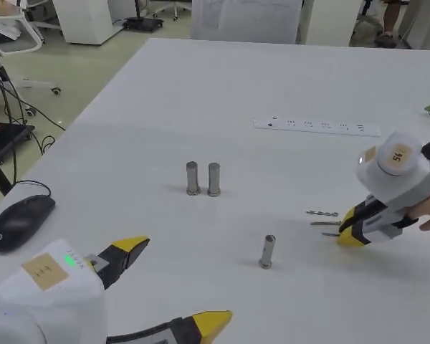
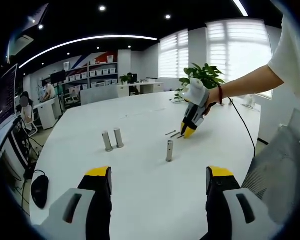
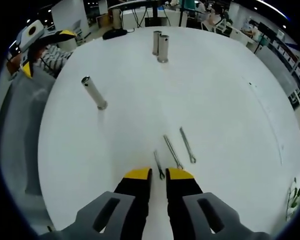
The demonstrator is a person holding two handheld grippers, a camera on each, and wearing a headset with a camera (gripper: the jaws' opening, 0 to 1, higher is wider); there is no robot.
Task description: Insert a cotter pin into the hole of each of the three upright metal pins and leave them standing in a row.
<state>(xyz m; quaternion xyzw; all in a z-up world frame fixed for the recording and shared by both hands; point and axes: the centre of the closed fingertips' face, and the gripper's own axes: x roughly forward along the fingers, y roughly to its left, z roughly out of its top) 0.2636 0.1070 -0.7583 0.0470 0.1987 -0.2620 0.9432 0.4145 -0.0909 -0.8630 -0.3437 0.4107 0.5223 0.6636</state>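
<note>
Two upright metal pins [image 1: 193, 178] [image 1: 214, 179] stand side by side mid-table. A third metal pin [image 1: 266, 252] stands alone, nearer to me. Three cotter pins [image 1: 322, 218] lie flat to its right. My right gripper [image 1: 350, 235] sits low at their right end. In the right gripper view its jaws are nearly together, and the right gripper [image 3: 159, 175] has a narrow gap at the end of the nearest cotter pin [image 3: 160, 167], which still lies on the table. My left gripper [image 1: 172, 285] hovers open and empty at the near left, away from all pins.
A white power strip [image 1: 317, 126] lies far right on the white table [image 1: 129, 129]. A black mouse [image 1: 21, 221] rests by the table's left edge. Office chairs and cables stand on the floor beyond that edge.
</note>
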